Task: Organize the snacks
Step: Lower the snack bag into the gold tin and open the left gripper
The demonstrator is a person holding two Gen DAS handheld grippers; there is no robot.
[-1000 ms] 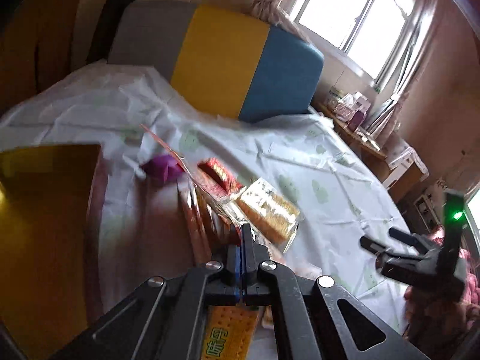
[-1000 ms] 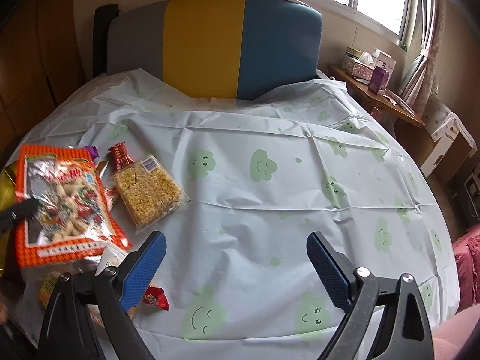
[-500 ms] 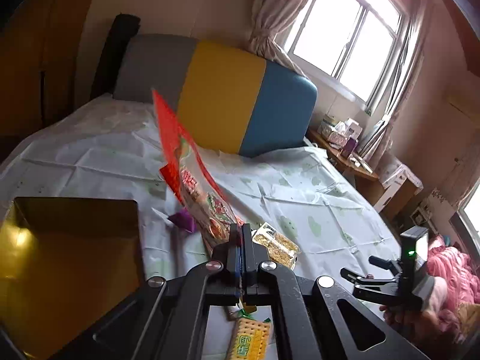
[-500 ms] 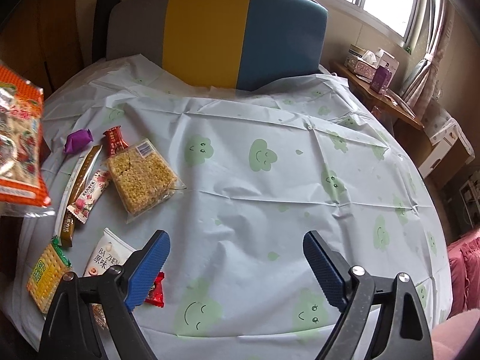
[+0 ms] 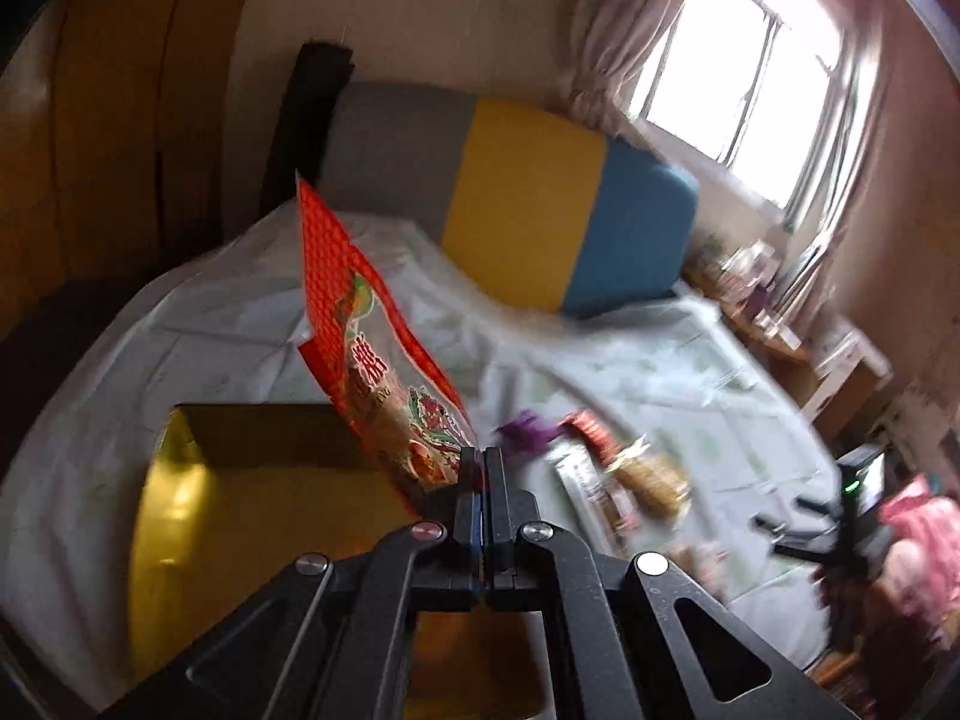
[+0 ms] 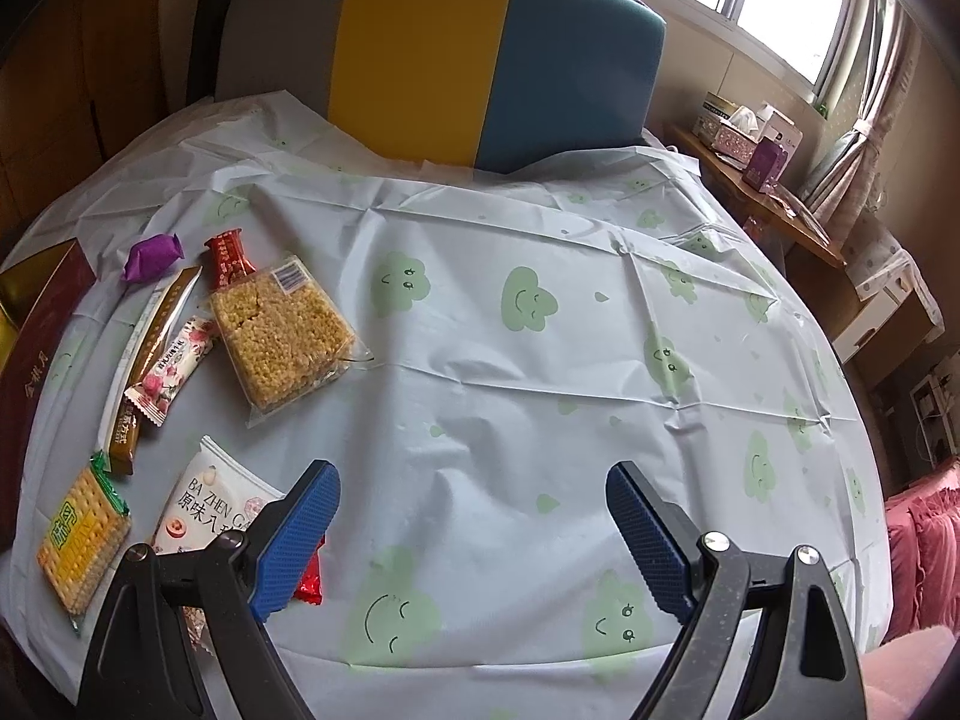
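My left gripper (image 5: 483, 468) is shut on the lower corner of a large red-orange snack bag (image 5: 366, 336), which stands up in the air over the open gold box (image 5: 180, 516). The right gripper (image 6: 474, 534) hangs open above the tablecloth near the front edge, nothing between its blue pads (image 6: 297, 540). Loose snacks lie on the cloth at the left: a clear pack of yellow puffed-grain cake (image 6: 279, 330), a purple candy (image 6: 150, 255), a red bar (image 6: 228, 252), a brown stick pack (image 6: 150, 354), a rose-print packet (image 6: 171, 372), a cracker pack (image 6: 81, 531) and a white pouch (image 6: 207, 501).
The round table has a pale cloth with green smiley clouds (image 6: 528, 300). A grey, yellow and blue chair back (image 6: 444, 60) stands behind it. The box's dark red side (image 6: 36, 336) is at the left edge. A wooden side shelf with boxes (image 6: 756, 144) is at the right.
The left gripper has lifted the red-orange bag off the pile of snacks and carried it left, over the gold box. The right gripper has hardly moved and stays open.
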